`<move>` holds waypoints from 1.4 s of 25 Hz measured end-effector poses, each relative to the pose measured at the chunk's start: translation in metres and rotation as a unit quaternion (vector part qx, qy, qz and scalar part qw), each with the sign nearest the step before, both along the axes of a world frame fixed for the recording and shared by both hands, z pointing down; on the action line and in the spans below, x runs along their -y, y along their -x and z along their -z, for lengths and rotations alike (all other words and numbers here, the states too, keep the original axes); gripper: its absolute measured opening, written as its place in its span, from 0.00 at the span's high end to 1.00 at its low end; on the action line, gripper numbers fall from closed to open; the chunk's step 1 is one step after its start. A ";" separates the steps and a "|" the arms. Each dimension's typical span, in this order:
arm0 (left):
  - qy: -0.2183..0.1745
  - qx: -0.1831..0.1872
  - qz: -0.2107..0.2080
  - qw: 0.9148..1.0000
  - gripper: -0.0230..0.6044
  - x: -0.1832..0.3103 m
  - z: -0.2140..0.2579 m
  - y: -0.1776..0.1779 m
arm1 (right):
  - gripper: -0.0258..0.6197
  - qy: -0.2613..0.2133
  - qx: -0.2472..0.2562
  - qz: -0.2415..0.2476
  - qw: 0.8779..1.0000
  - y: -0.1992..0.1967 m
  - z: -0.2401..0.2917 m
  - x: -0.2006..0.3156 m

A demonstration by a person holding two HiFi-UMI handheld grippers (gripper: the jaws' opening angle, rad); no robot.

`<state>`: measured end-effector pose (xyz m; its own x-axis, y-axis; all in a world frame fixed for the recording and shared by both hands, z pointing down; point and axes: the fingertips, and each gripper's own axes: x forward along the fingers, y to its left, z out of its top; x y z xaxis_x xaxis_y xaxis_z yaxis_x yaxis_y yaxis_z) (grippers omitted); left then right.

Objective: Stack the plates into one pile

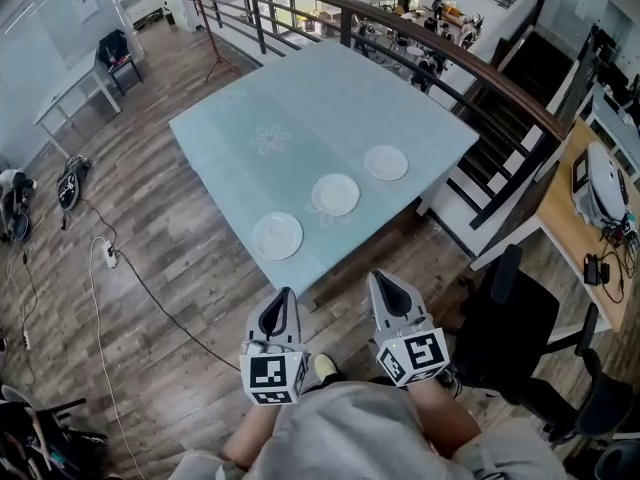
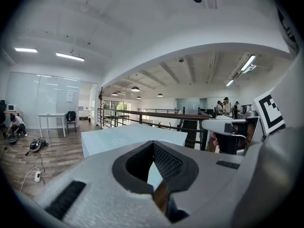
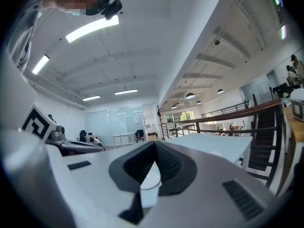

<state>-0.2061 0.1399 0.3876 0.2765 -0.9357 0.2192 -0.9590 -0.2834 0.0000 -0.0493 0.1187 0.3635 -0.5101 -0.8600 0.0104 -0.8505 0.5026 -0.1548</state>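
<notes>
Grey left gripper [image 1: 283,296] and right gripper [image 1: 386,278] both closed tight, holding nothing, short of the table [image 1: 300,98].

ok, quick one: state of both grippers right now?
left gripper: closed, fingers together, holding nothing.
right gripper: closed, fingers together, holding nothing.

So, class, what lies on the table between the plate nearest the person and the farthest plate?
A third plate lies between the nearest plate and the farthest plate, shown in the head view.
</notes>
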 end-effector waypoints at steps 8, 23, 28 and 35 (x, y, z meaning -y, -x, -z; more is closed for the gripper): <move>0.001 -0.009 0.001 1.000 0.94 0.011 -0.004 0.017 | 0.92 -0.009 -0.015 -0.020 1.000 0.002 0.003 0.016; 0.006 -0.017 0.009 1.000 0.94 0.021 -0.021 0.033 | 0.92 -0.022 -0.054 -0.069 0.996 -0.033 0.009 0.028; 0.019 -0.012 0.013 1.000 0.94 0.026 -0.029 0.031 | 0.92 -0.009 -0.063 -0.076 0.995 -0.048 -0.002 0.037; 0.028 -0.013 0.026 0.999 0.94 0.055 -0.034 0.028 | 0.92 -0.009 -0.072 -0.065 0.995 -0.053 -0.008 0.074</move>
<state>-0.2344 0.0846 0.4215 0.2332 -0.9358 0.2644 -0.9721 -0.2313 0.0388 0.0032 0.0449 0.3711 -0.3894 -0.9192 0.0592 -0.9210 0.3891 -0.0175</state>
